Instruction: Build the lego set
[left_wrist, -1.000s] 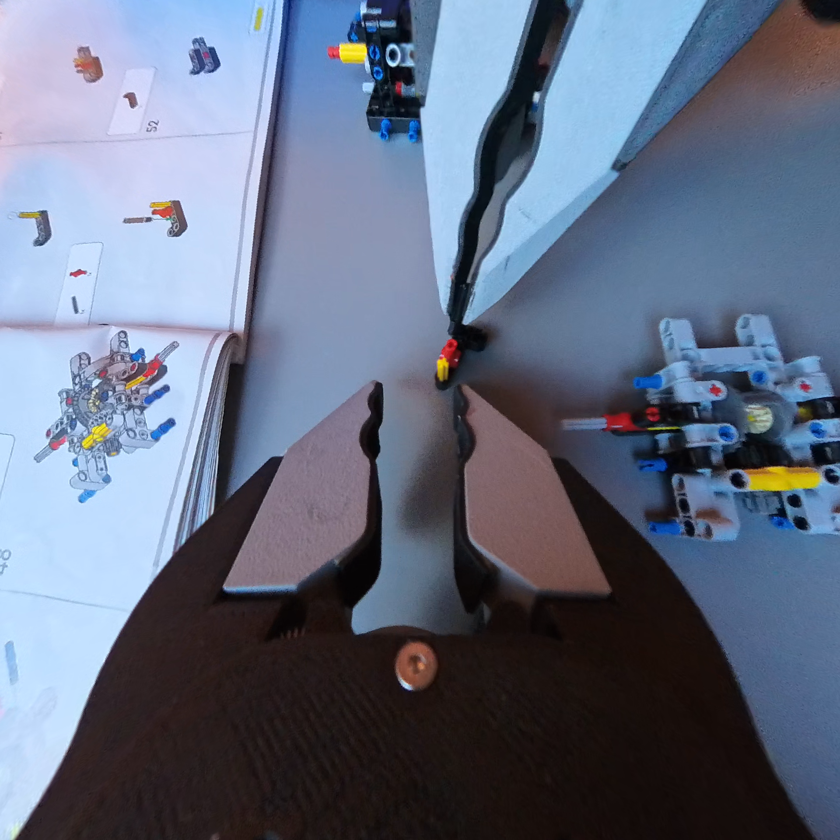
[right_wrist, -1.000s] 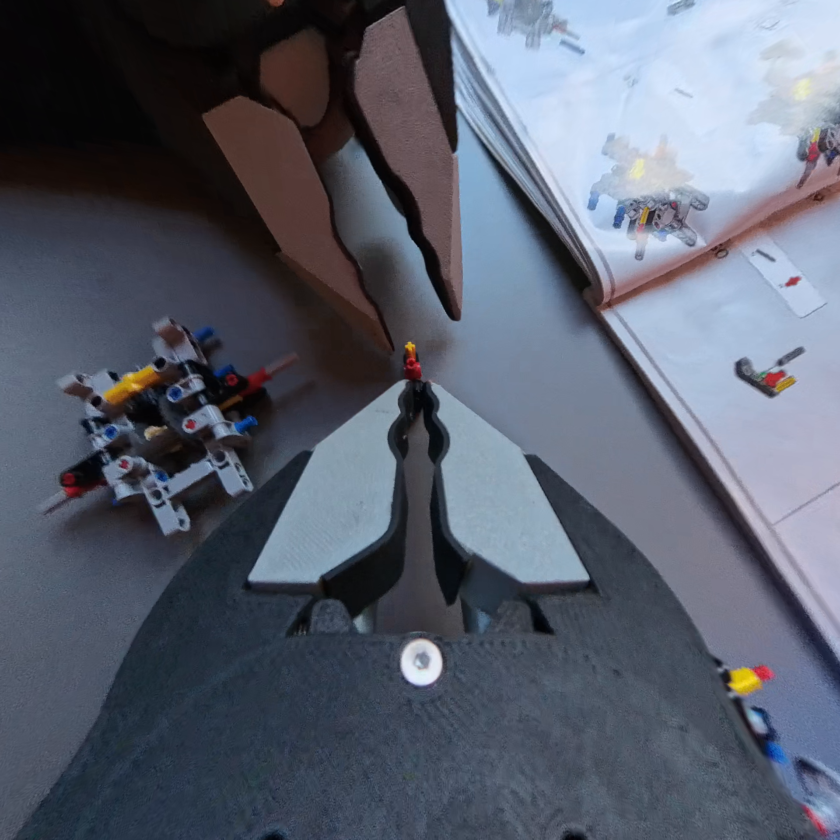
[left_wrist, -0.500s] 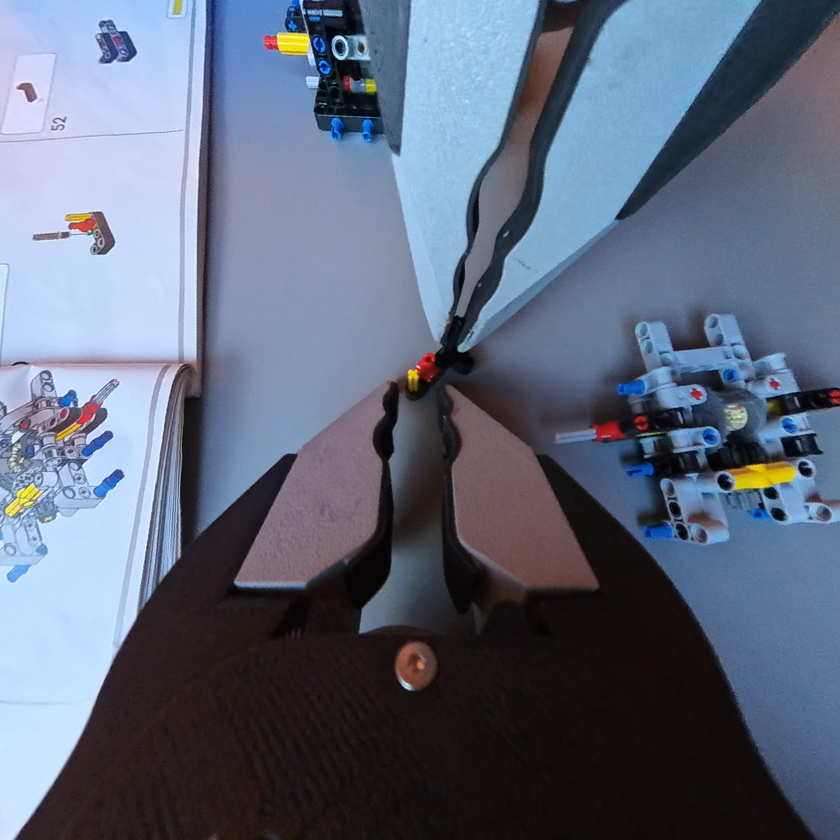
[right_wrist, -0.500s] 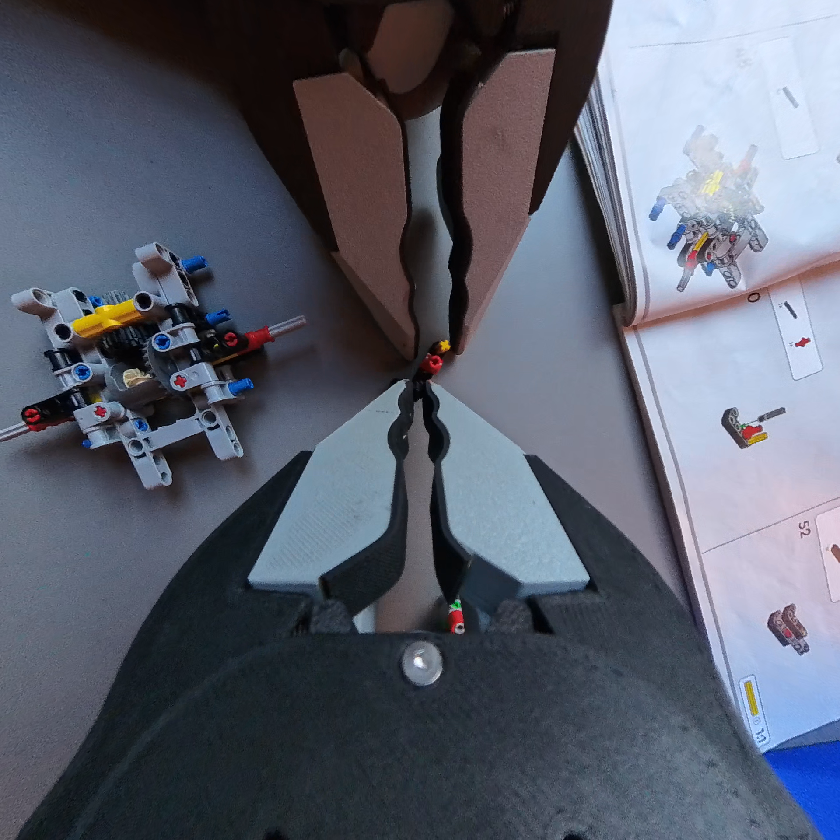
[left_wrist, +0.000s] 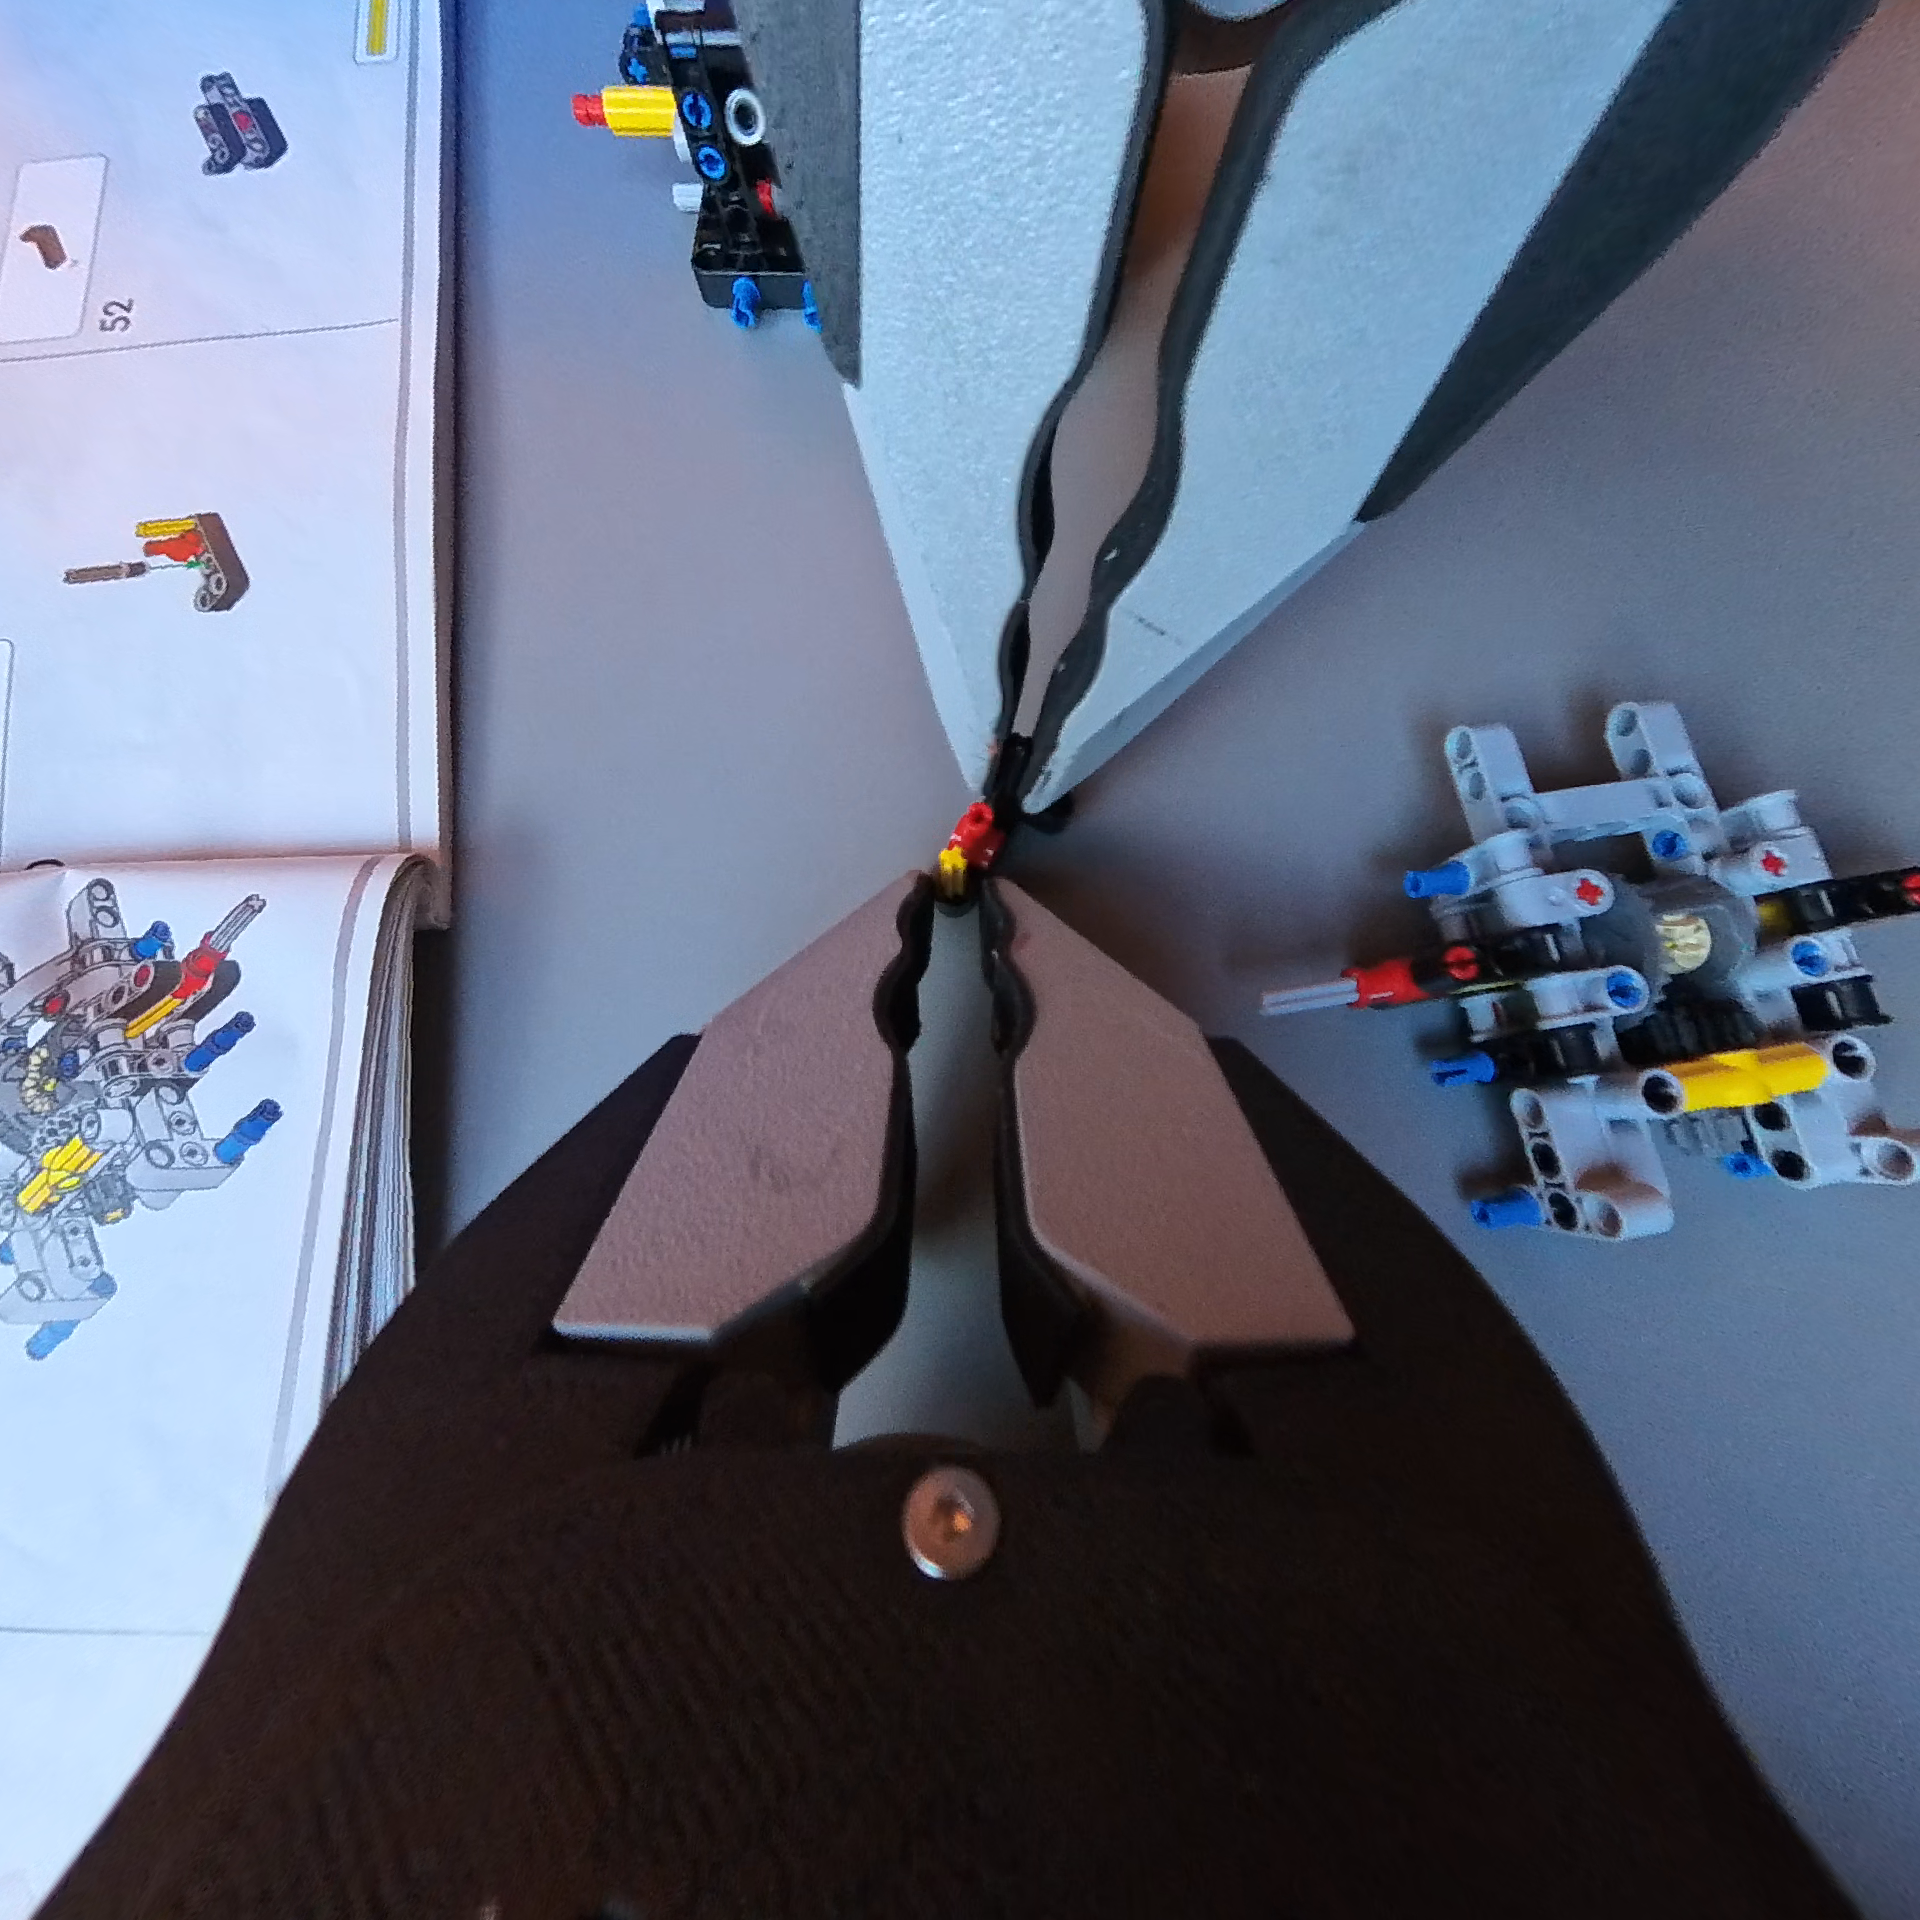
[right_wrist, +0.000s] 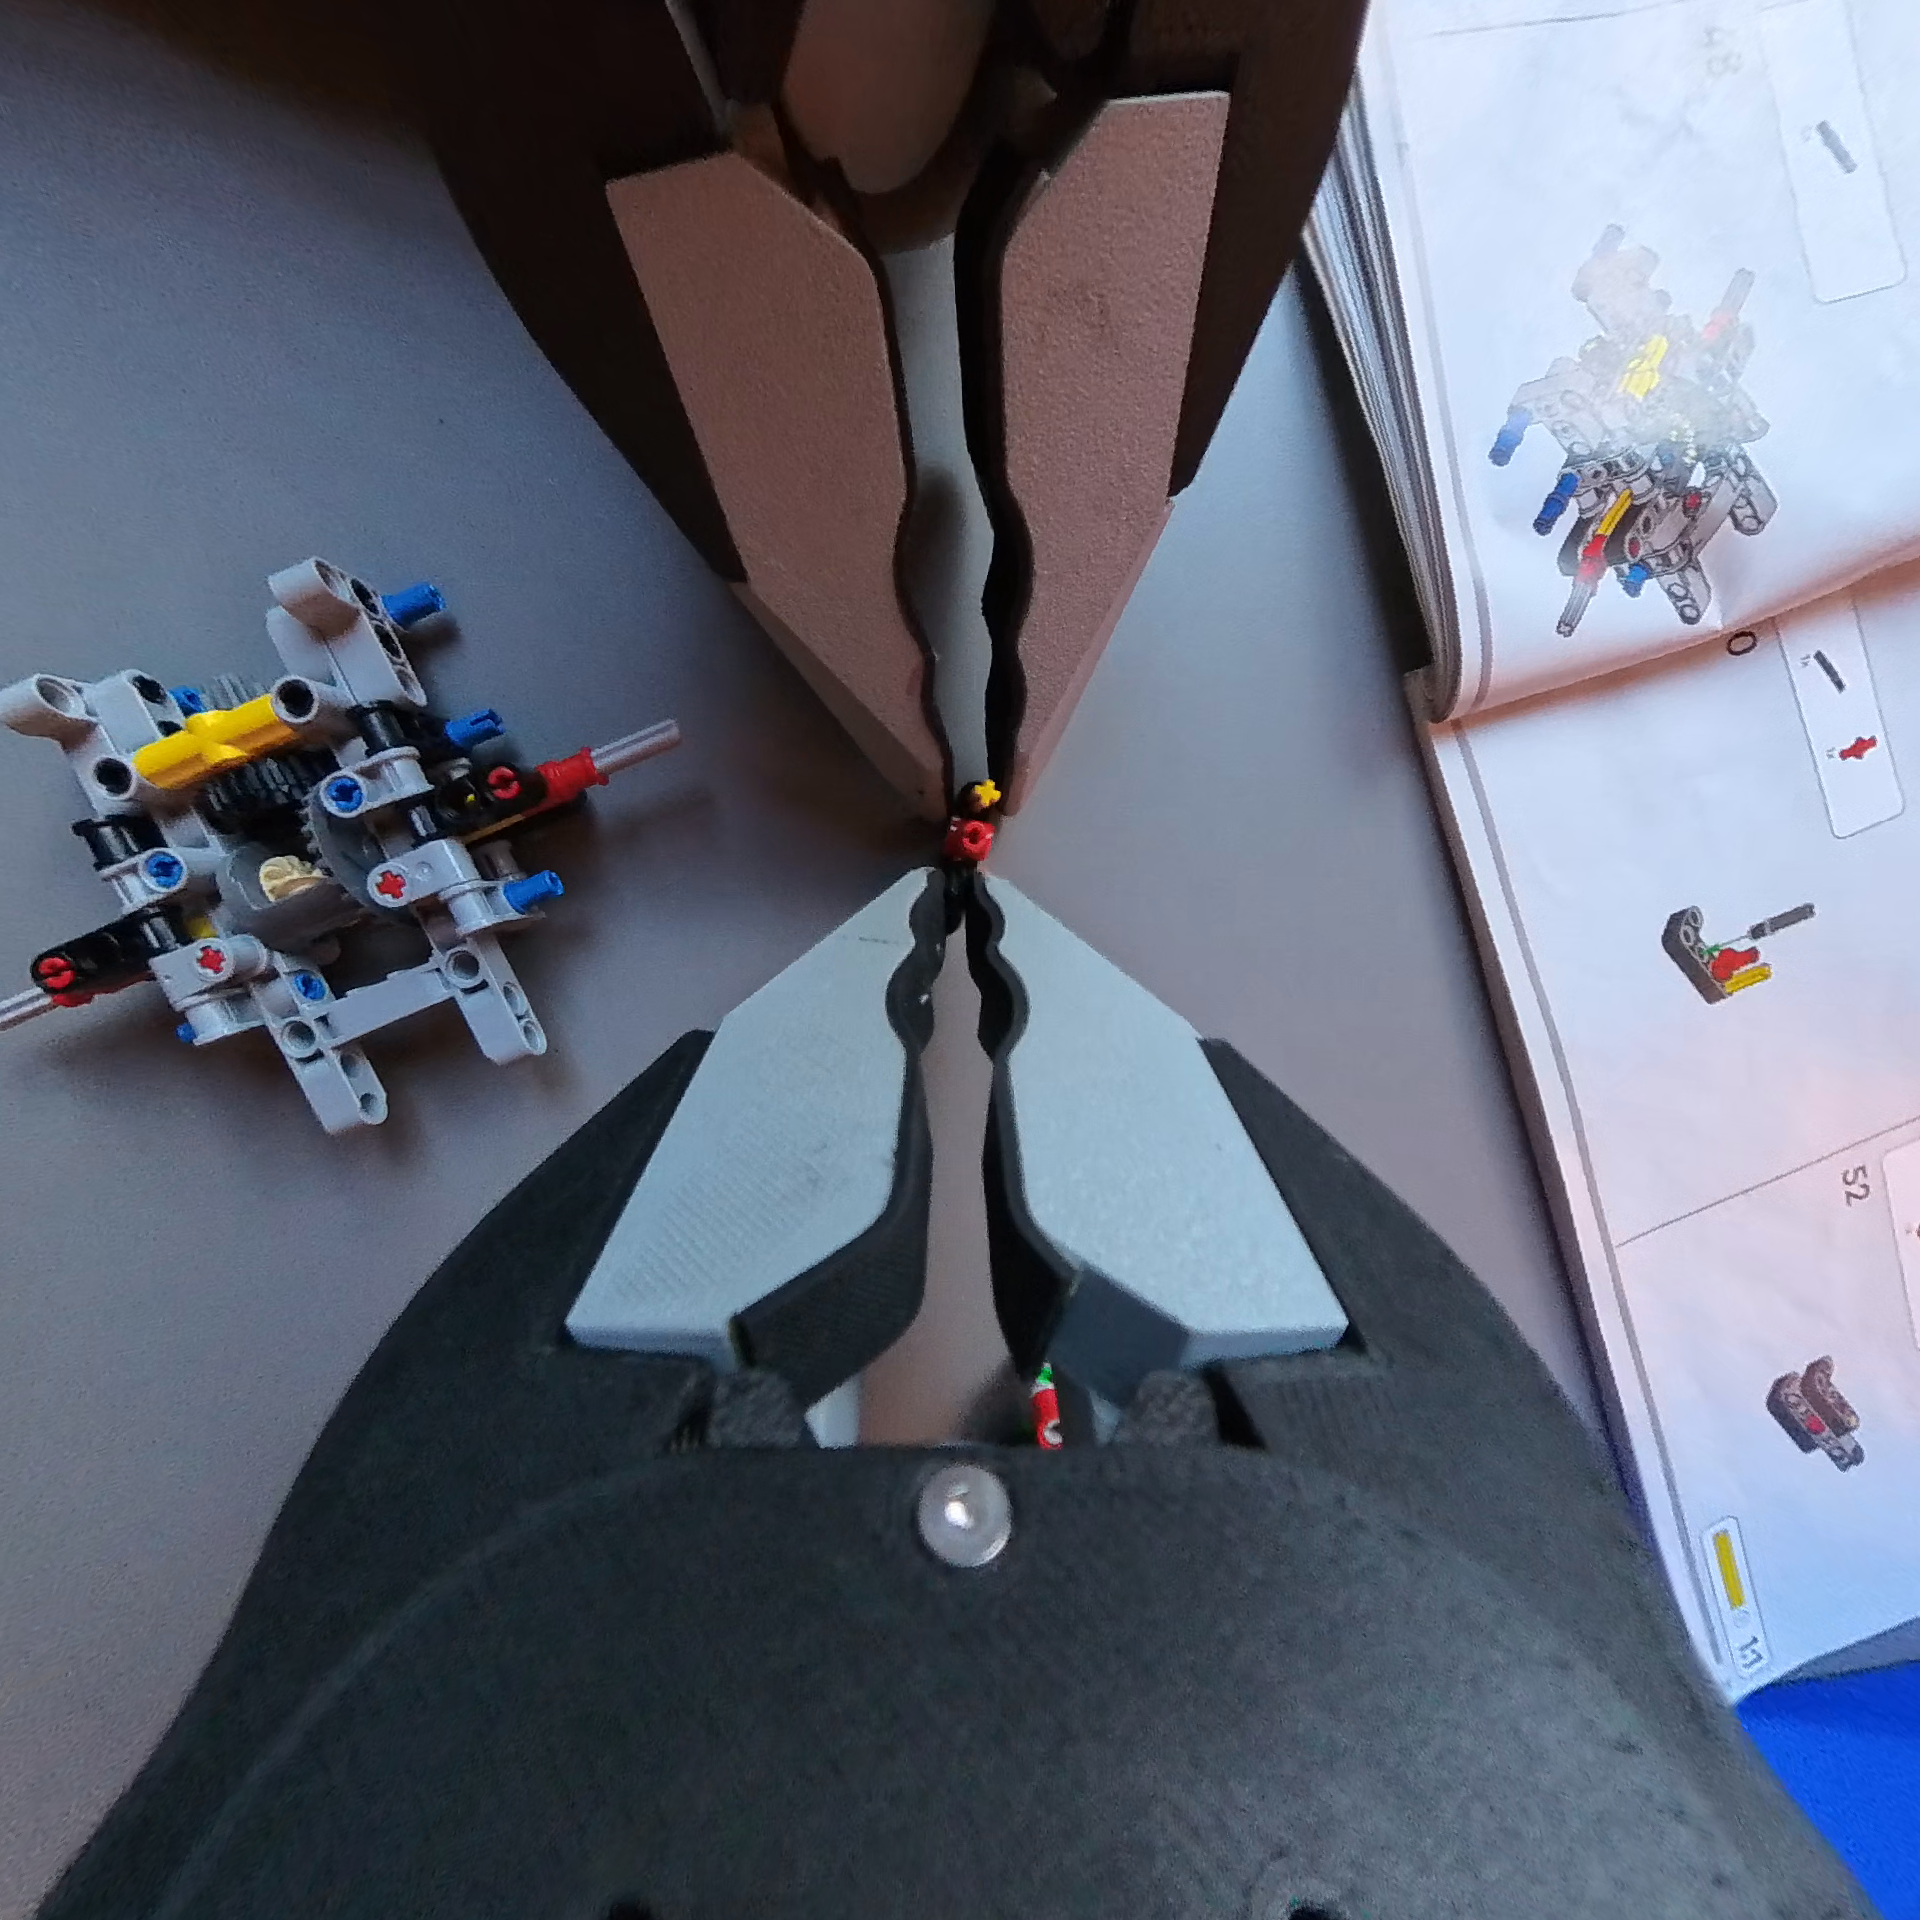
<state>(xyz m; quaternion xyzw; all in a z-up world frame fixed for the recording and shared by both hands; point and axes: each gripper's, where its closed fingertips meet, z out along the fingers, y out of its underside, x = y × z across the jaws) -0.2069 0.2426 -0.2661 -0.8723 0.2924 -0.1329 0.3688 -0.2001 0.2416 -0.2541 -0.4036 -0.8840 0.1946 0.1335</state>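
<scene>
- Between the two sets of fingertips, at the middle of both wrist views: a tiny toy-brick piece (left_wrist: 975, 847), black with a red bush and a yellow cross-ended pin.
- Right gripper (right_wrist: 958, 891), grey fingers: jaws drawn together on the black end of the piece, pads pressing it.
- Left gripper (left_wrist: 958, 896), brown fingers: jaws nearly together around the yellow pin end; the pads sit right at it, but firm pressure cannot be told.
- Handling, as a judgement: the piece looks light, hard and smooth, and small enough to twist or pop out of a pinch. Its parts may slide apart under a pull along the pin. The flat black sides look like the best hold, not the round bush.
- At 3 o'clock in the left wrist view, well apart: a grey brick assembly (left_wrist: 1673, 987) with blue pins, a yellow bar and a grey rod.
- At 12 o'clock: a smaller black brick assembly (left_wrist: 727, 156), partly hidden.
- At 9 o'clock: an open instruction booklet (left_wrist: 208, 675) lying flat.
- Beneath all: a grey table (left_wrist: 644, 623).
</scene>
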